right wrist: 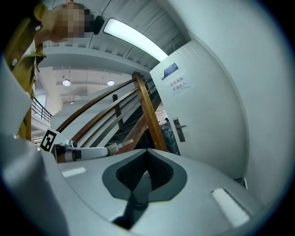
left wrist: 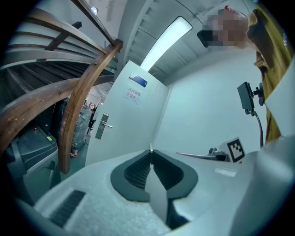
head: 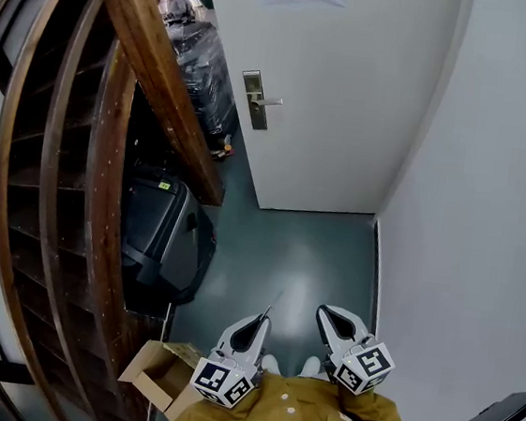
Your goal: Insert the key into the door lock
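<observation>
The white door (head: 341,101) stands closed far ahead, and on its left side is a metal lock plate with a lever handle (head: 254,99). The lock also shows in the left gripper view (left wrist: 102,126) and the right gripper view (right wrist: 179,129). Both grippers are held low, close to the person's body and well short of the door. My left gripper (head: 262,321) is shut on a thin metal key (head: 270,308), whose tip pokes past the jaws (left wrist: 150,150). My right gripper (head: 324,313) is shut, with nothing seen between its fingers.
A curved wooden stair railing (head: 110,140) fills the left side. Beneath it sit a black machine (head: 161,231) and an open cardboard box (head: 158,372). A white wall (head: 487,230) runs along the right. Blue-grey floor (head: 286,255) leads to the door.
</observation>
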